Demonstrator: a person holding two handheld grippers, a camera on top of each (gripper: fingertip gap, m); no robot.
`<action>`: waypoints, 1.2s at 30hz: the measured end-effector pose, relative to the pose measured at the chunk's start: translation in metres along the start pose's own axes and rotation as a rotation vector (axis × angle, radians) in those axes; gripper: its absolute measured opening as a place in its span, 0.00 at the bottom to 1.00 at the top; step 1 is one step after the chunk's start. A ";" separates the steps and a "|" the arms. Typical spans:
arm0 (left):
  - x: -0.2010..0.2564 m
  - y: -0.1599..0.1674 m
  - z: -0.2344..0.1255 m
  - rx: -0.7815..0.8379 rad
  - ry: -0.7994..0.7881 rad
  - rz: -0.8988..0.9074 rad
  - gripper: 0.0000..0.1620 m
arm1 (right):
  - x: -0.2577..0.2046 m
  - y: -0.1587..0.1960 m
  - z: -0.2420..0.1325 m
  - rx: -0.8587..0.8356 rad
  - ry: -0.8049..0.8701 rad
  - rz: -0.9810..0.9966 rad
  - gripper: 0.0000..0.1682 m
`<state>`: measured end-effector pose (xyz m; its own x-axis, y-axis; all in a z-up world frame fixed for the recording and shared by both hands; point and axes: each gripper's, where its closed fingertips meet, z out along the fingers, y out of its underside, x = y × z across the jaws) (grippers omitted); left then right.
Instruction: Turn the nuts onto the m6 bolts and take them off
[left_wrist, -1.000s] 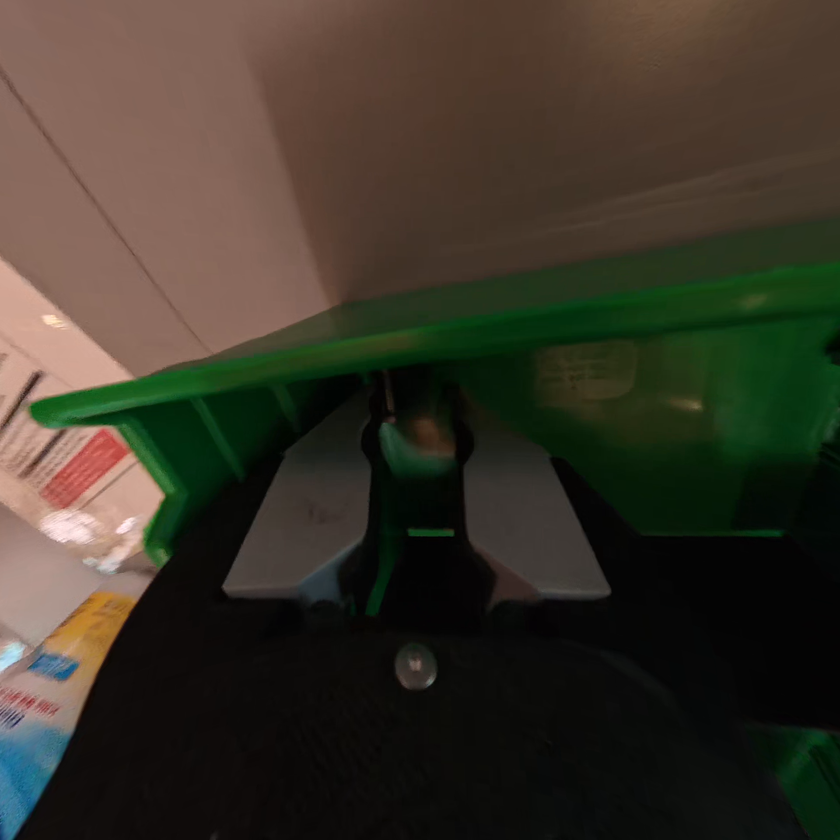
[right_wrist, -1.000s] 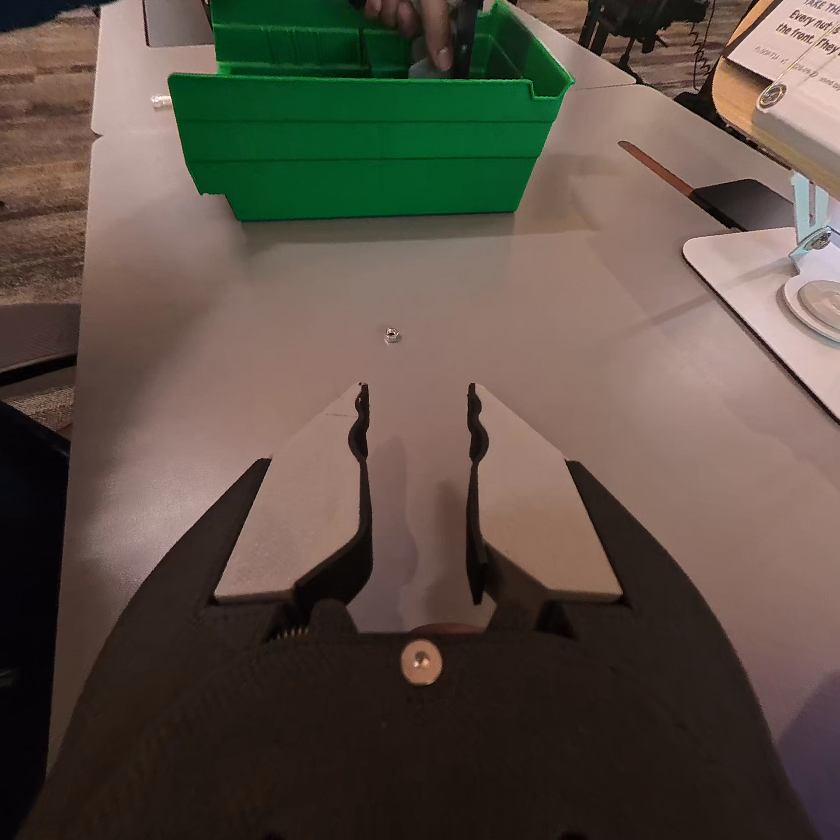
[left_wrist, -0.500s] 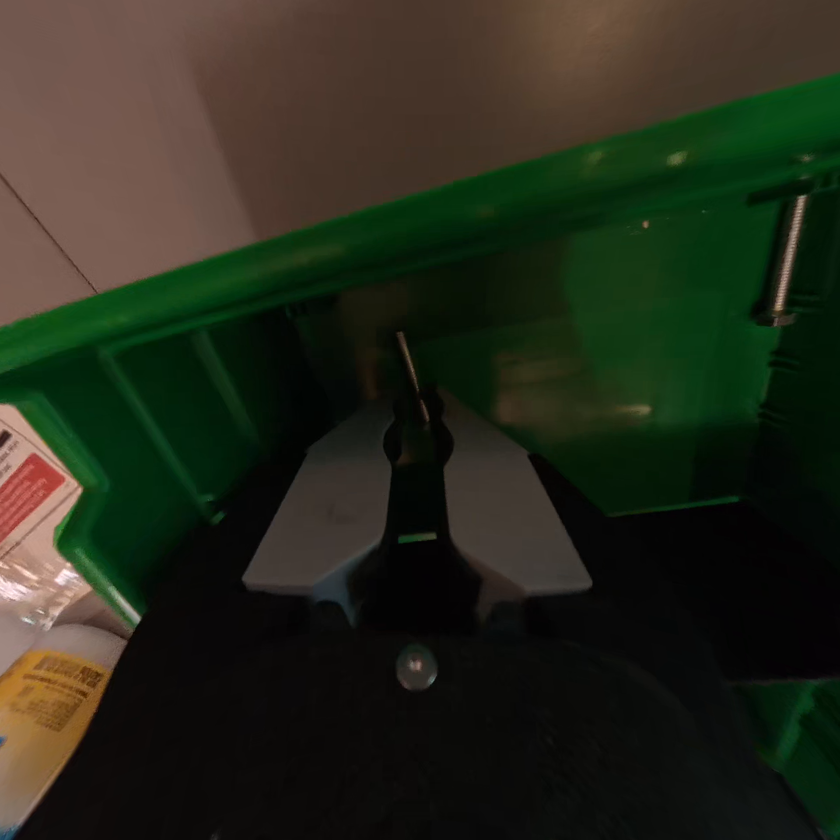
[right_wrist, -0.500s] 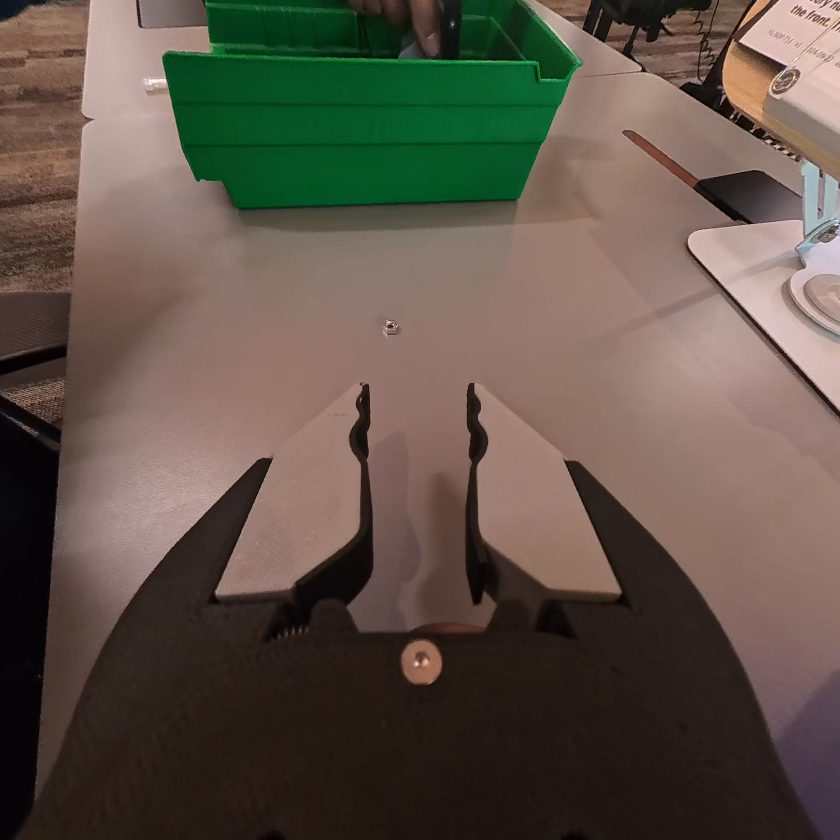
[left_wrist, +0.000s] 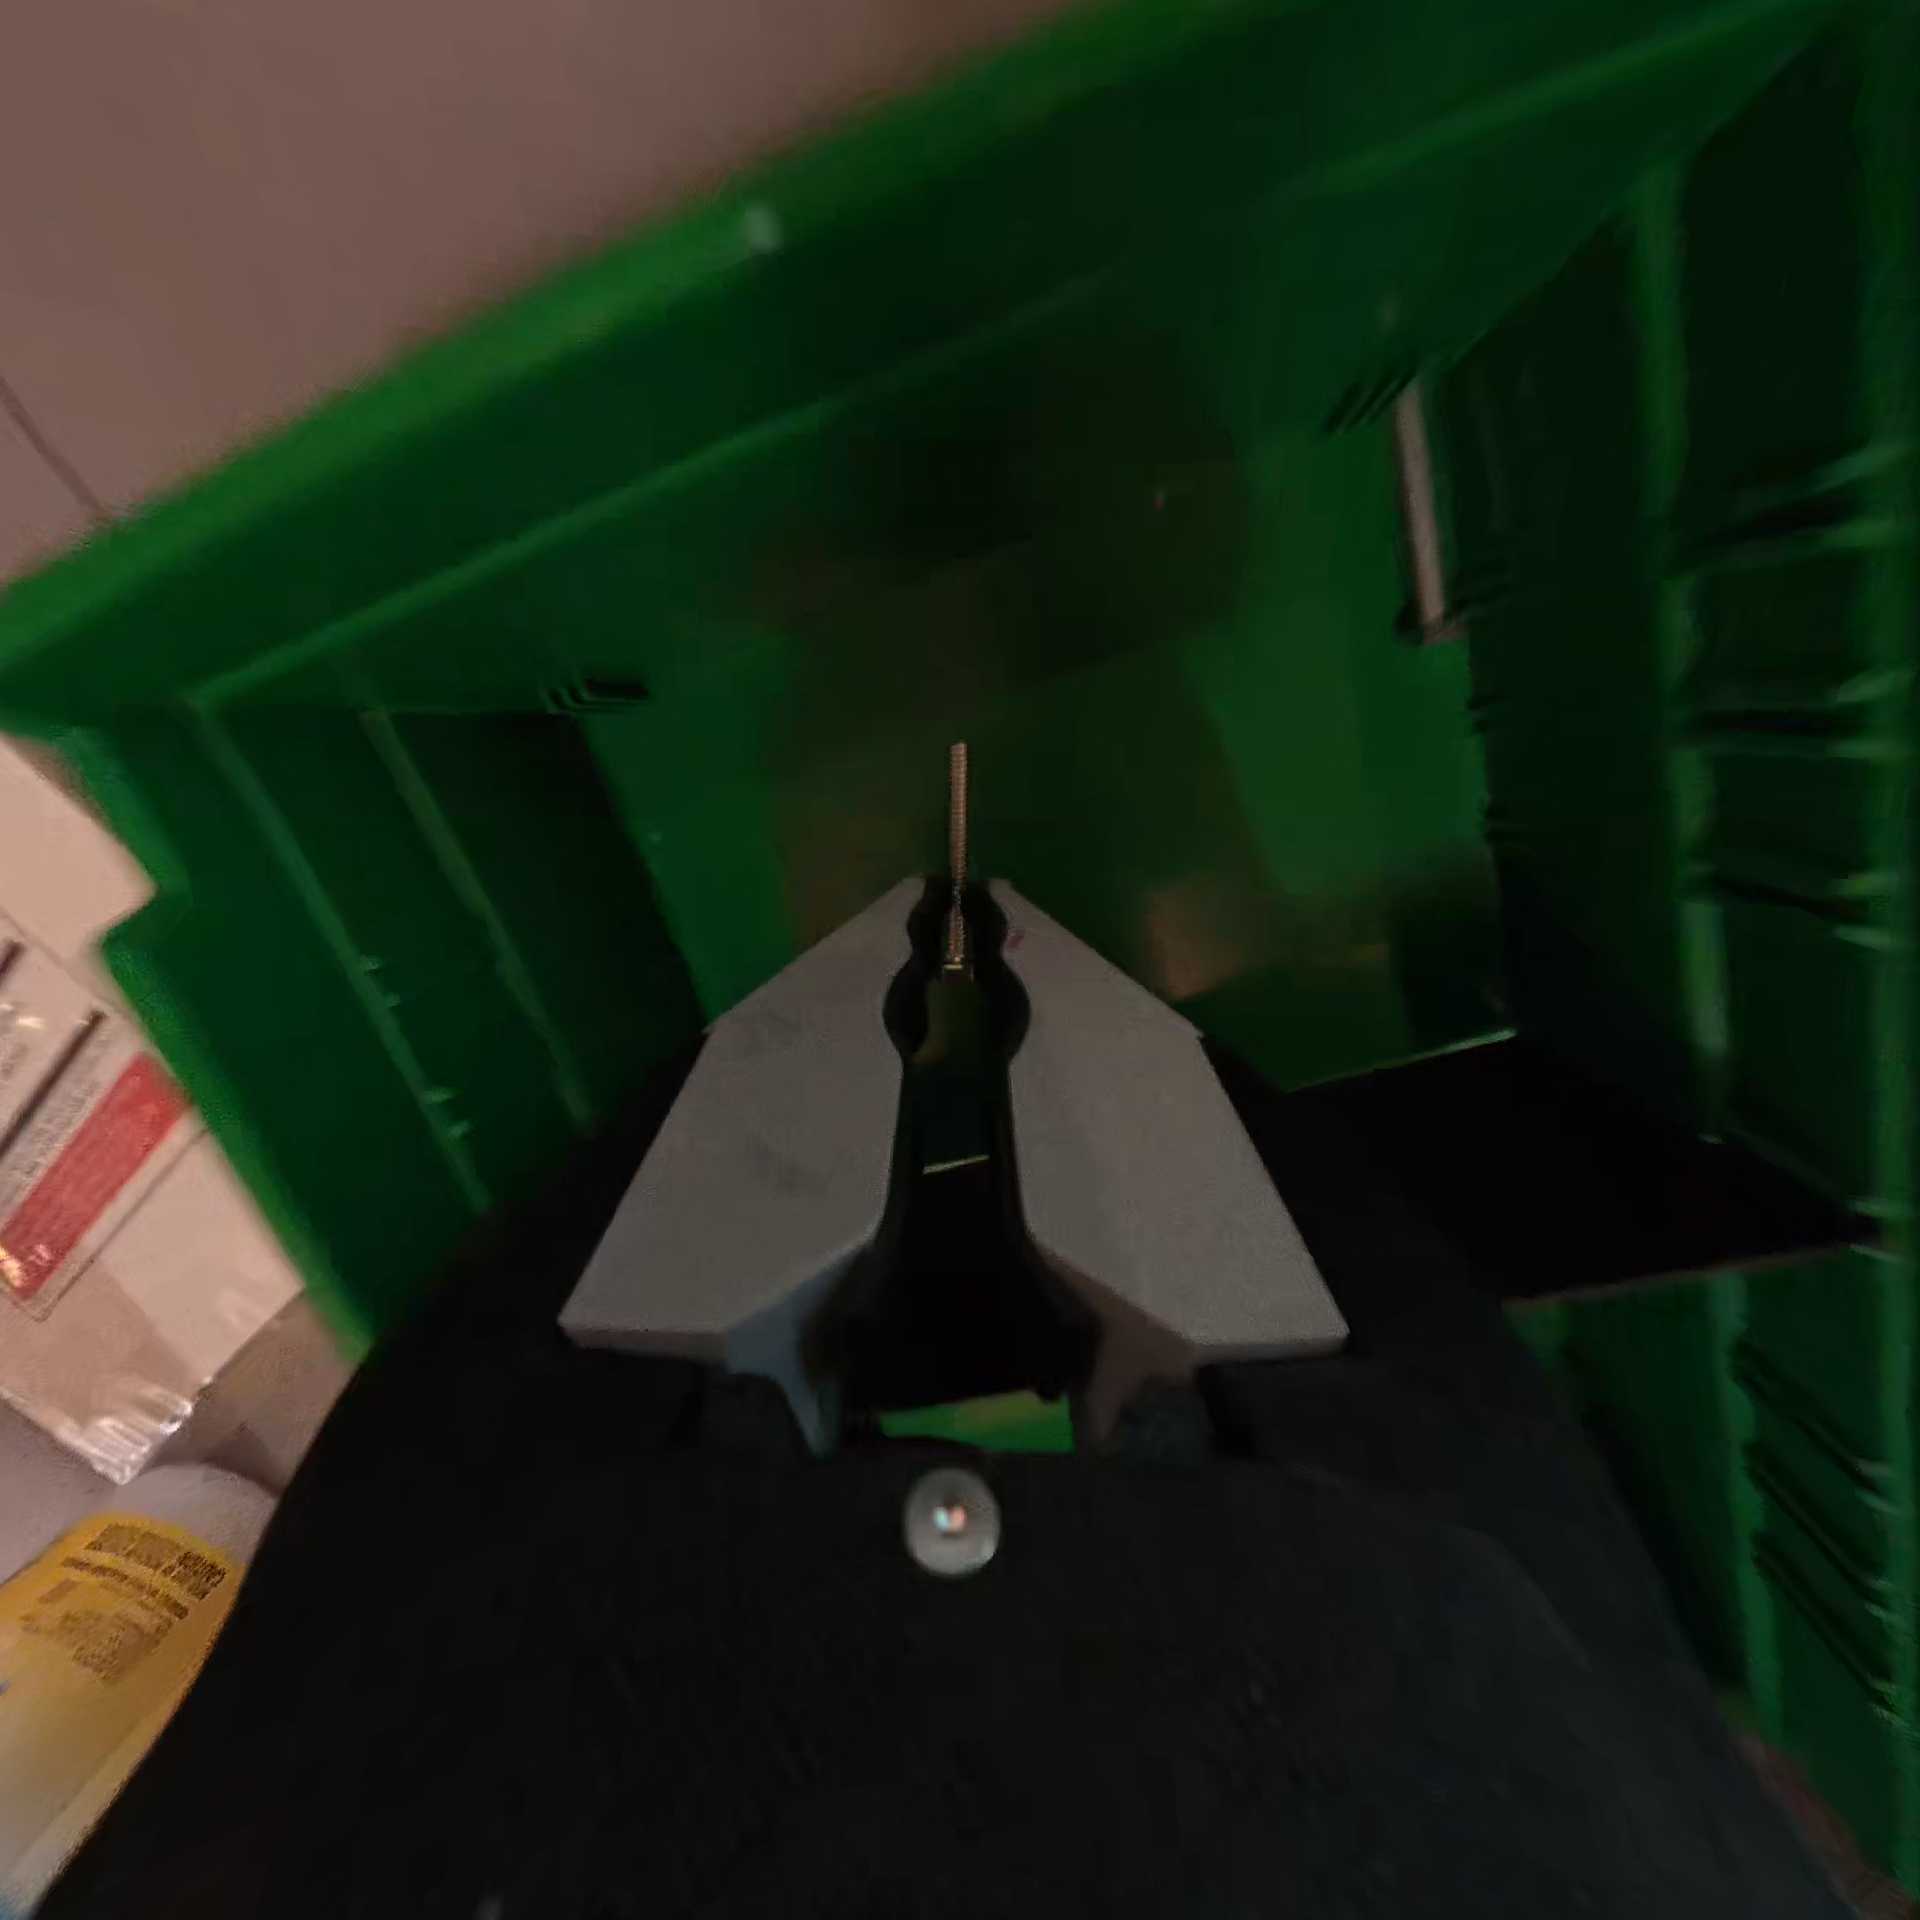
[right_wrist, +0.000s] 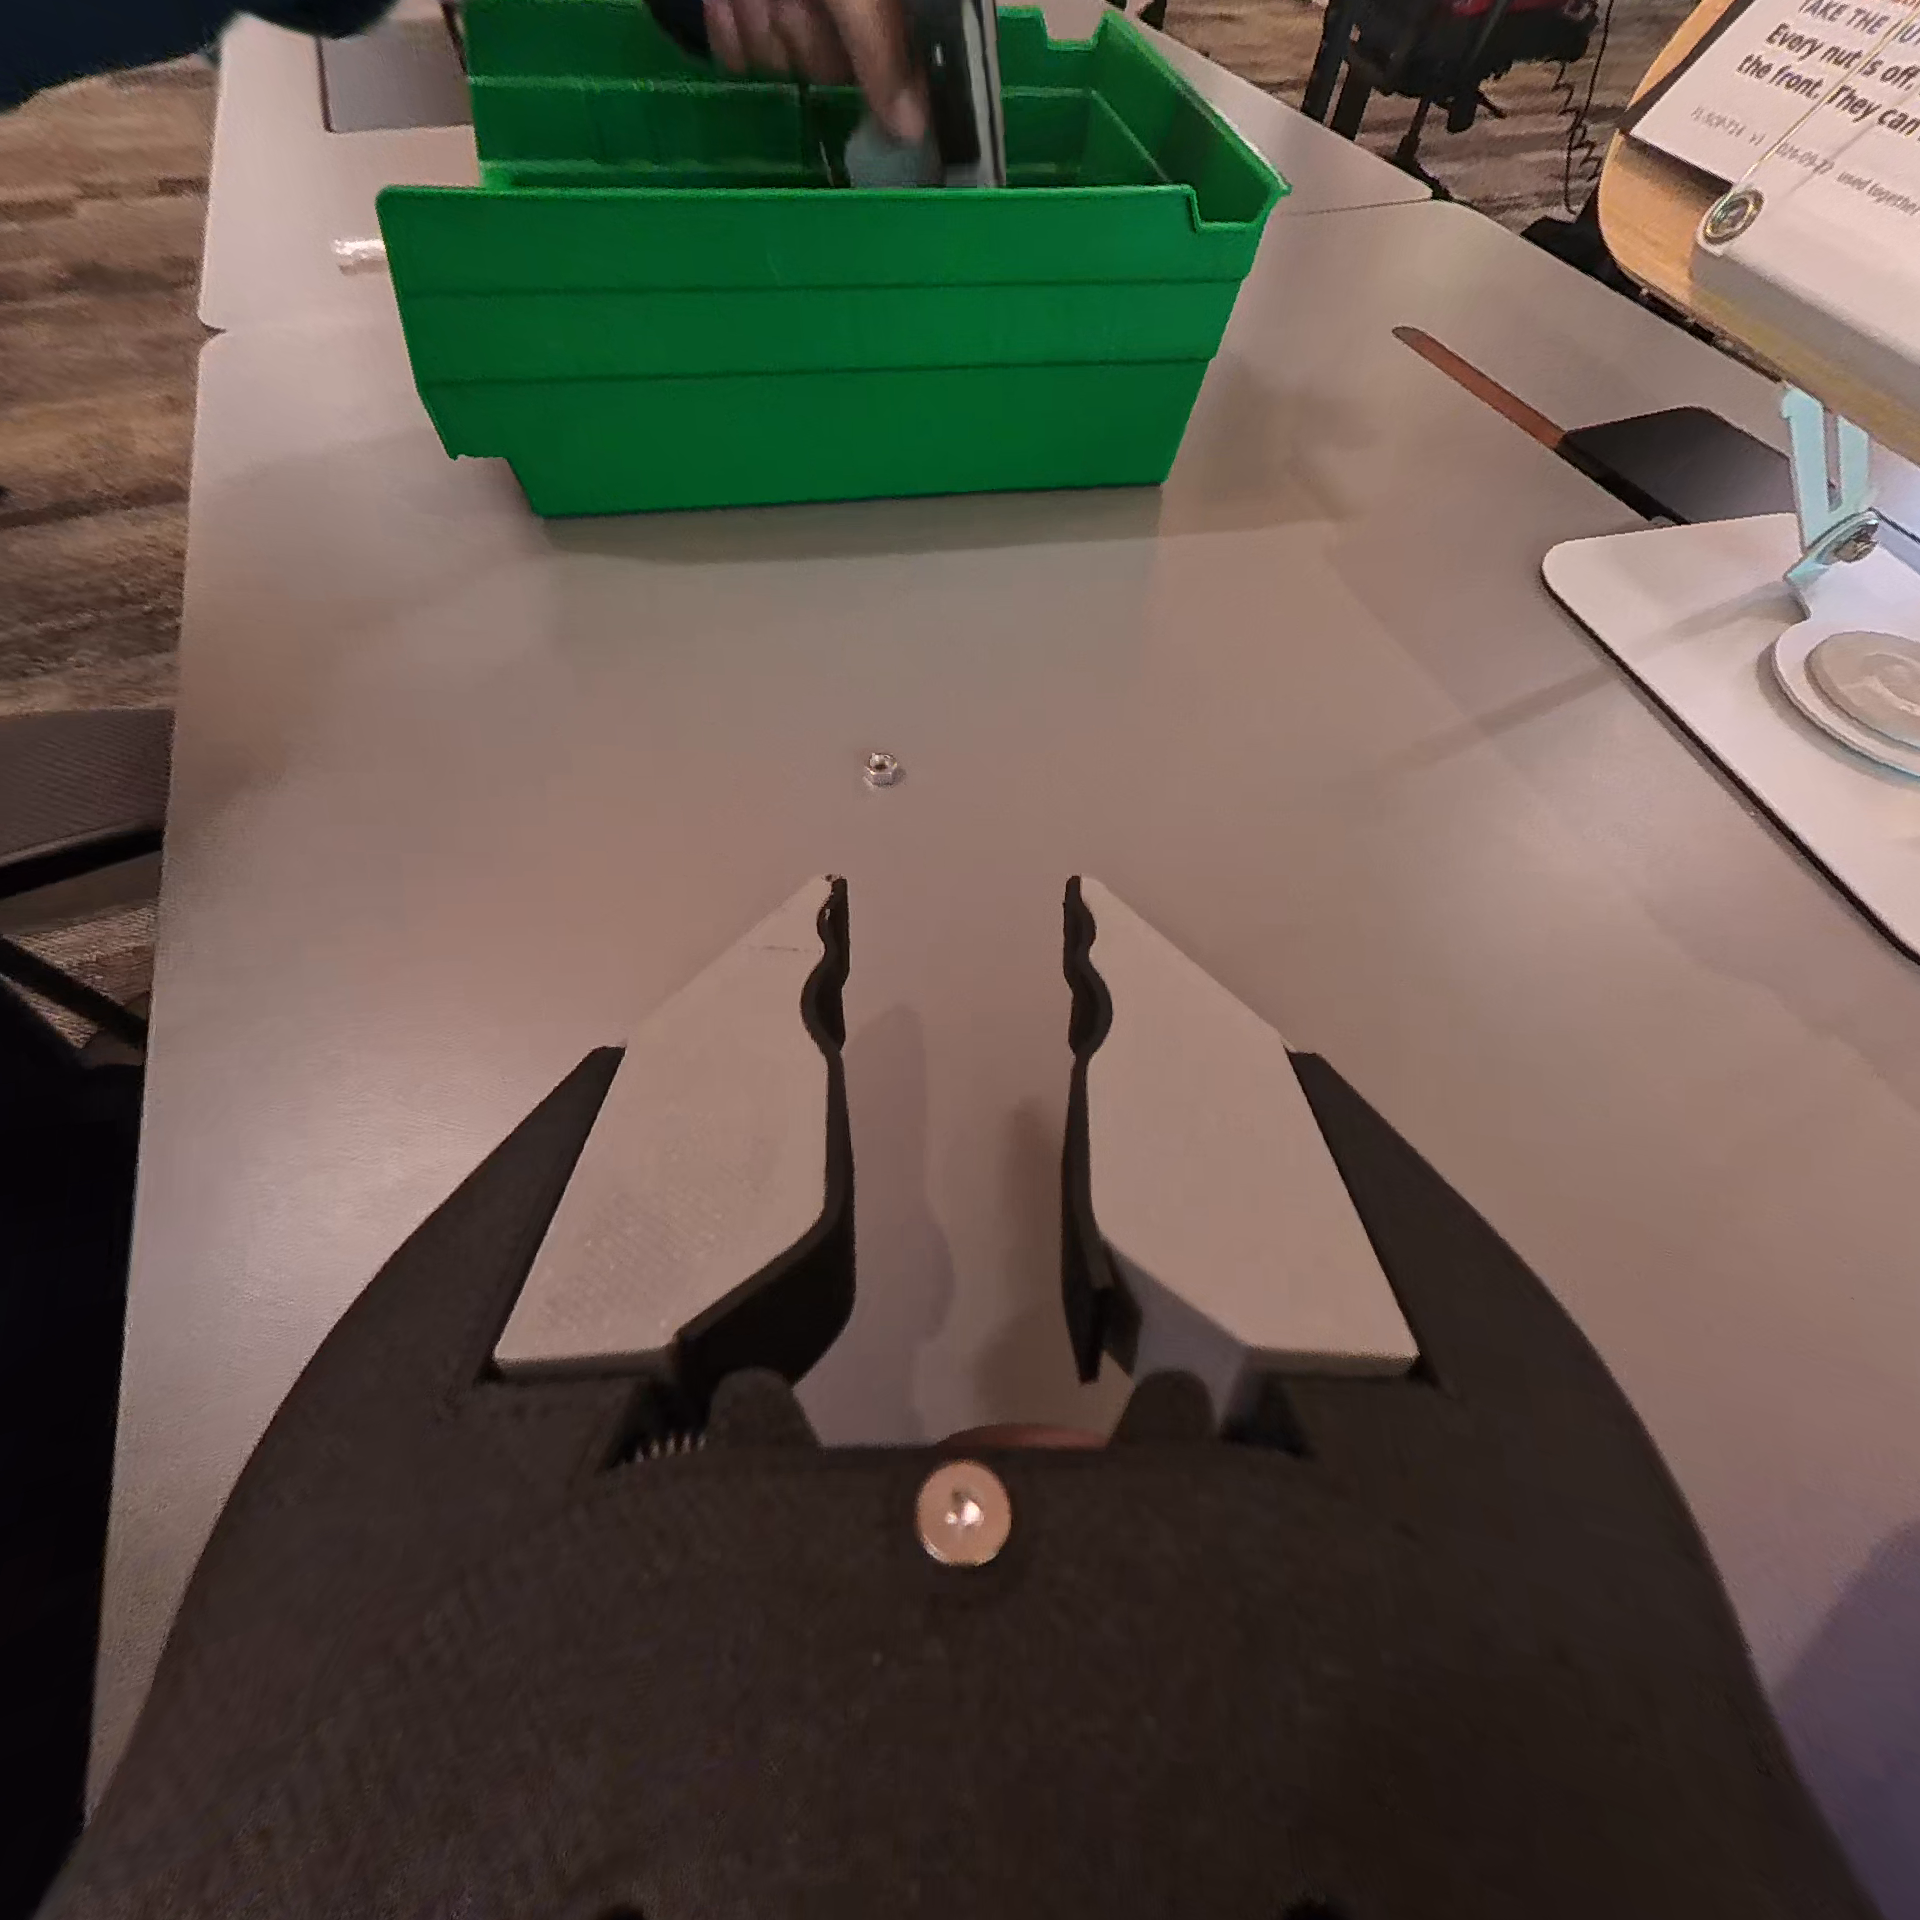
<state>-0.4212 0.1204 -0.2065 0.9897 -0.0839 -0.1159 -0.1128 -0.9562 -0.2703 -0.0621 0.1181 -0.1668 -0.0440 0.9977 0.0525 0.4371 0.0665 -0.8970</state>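
An office-like workroom: a long grey bench (right_wrist: 1299, 727) on patterned carpet (right_wrist: 94, 343), a green compartmented parts bin (right_wrist: 831, 343) at its far end, and a printed instruction sheet (right_wrist: 1808, 94) on a stand at its right edge.

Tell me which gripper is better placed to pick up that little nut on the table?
The right gripper: open, empty, the nut just ahead. The left gripper is shut on a bolt inside the green bin.

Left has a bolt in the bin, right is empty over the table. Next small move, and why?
Probably ease the open right hand-held gripper forward onto the nut lying ahead; the left hand-held gripper already pinches a bolt inside the green bin.
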 end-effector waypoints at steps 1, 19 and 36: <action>0.002 -0.014 -0.018 0.104 -0.014 -0.005 0.03 | 0.000 0.000 0.000 0.001 -0.002 0.005 0.23; 0.339 -0.049 -0.119 1.126 0.533 0.173 0.02 | 0.007 -0.078 -0.029 0.401 -0.303 0.365 0.16; 0.297 -0.028 -0.105 1.079 0.469 0.122 0.02 | -0.035 -0.083 0.047 0.199 -0.394 0.280 0.02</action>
<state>-0.1148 0.0931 -0.1325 0.8772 -0.4686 0.1044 -0.0025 -0.2220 -0.9751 -0.1386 0.0764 -0.1149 -0.3015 0.8924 -0.3359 0.3029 -0.2444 -0.9212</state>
